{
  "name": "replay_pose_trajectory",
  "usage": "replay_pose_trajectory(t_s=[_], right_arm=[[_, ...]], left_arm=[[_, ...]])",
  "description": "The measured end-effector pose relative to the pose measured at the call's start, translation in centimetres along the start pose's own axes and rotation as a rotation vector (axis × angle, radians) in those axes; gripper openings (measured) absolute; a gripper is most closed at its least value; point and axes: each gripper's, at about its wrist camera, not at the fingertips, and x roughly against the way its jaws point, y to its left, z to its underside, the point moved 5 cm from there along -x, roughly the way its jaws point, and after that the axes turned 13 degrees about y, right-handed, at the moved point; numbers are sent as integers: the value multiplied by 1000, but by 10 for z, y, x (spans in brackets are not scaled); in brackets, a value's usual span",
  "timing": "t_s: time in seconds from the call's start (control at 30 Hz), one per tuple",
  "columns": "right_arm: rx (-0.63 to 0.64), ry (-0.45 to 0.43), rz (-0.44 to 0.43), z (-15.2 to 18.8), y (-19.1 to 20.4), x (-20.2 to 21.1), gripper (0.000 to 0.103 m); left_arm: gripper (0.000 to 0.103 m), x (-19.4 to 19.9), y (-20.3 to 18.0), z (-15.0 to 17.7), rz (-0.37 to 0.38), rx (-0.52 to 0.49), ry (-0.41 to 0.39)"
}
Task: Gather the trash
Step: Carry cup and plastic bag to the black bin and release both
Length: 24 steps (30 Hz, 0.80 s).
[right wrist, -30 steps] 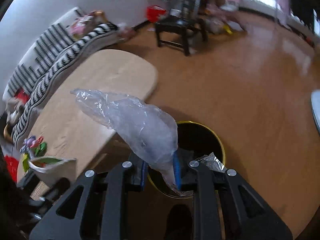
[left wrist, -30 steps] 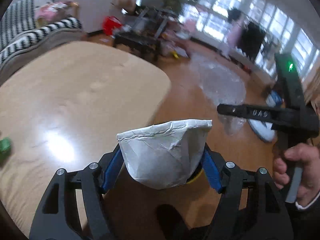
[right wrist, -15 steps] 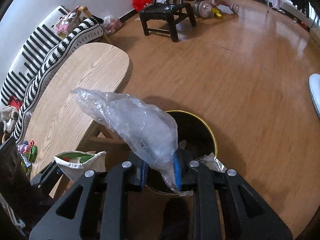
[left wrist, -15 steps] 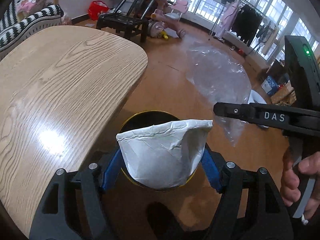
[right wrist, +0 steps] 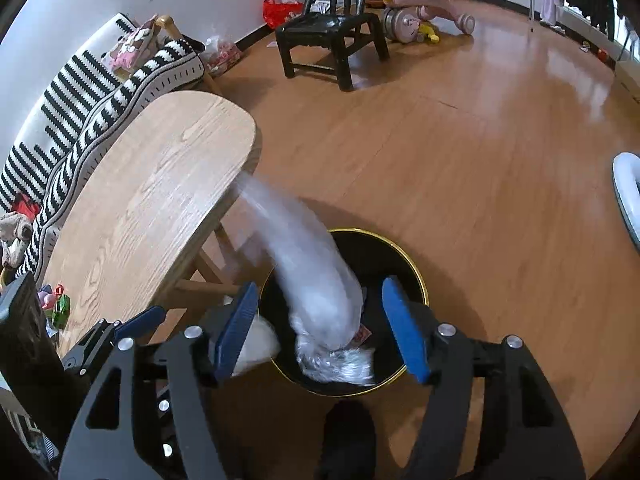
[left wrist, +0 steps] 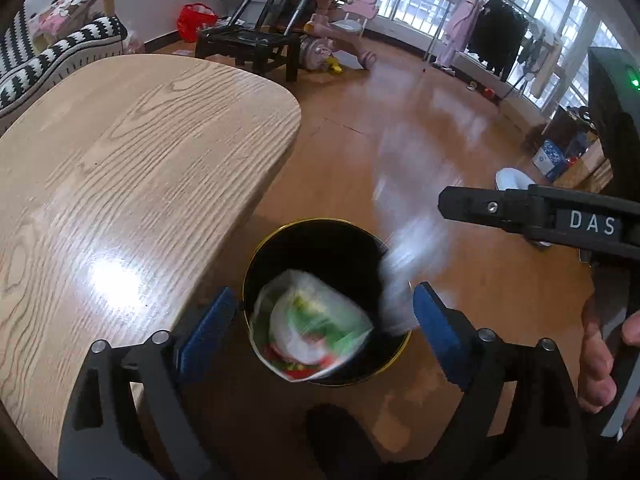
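A black bin with a gold rim point(left wrist: 280, 236) point(right wrist: 416, 276) stands on the floor beside the wooden table. My left gripper point(left wrist: 320, 324) is open above it, and the white paper bowl point(left wrist: 316, 328), blurred, falls into the bin with green and red scraps inside. My right gripper point(right wrist: 316, 332) is open over the same bin, and the clear plastic bag point(right wrist: 316, 280), blurred, drops into it. The bag also shows in the left wrist view point(left wrist: 404, 272). The right gripper's finger point(left wrist: 496, 208) reaches in from the right there.
The wooden table point(left wrist: 120, 168) point(right wrist: 152, 200) lies left of the bin. Small colourful trash point(right wrist: 58, 304) sits on its near end. A black chair point(right wrist: 332, 36), a striped sofa point(right wrist: 80, 112), toys and a clothes rack point(left wrist: 488, 36) stand further off on the wooden floor.
Both grippers opened over the bin. The paper bowl left the left gripper and the plastic bag left the right gripper; both are falling into the bin.
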Motion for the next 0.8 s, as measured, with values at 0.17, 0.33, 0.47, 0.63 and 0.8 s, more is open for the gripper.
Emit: replay_pose_trajectory(t_s=[0.17, 0.33, 0.47, 0.63, 0.8], right_arm=[[2, -7, 5, 0, 0, 5, 66], [4, -60, 13, 3, 4, 21, 75], [69, -139, 38, 6, 33, 38, 79], [260, -201, -18, 23, 119, 49, 85], [460, -175, -136, 58, 227, 43, 87]], left_arm=[[88, 5, 0, 1, 2, 17, -13], [88, 29, 7, 7, 3, 45, -46], [90, 66, 27, 24, -3, 100, -99], [92, 133, 76, 66, -110, 189, -185], [93, 202, 157, 139, -213, 413, -252]])
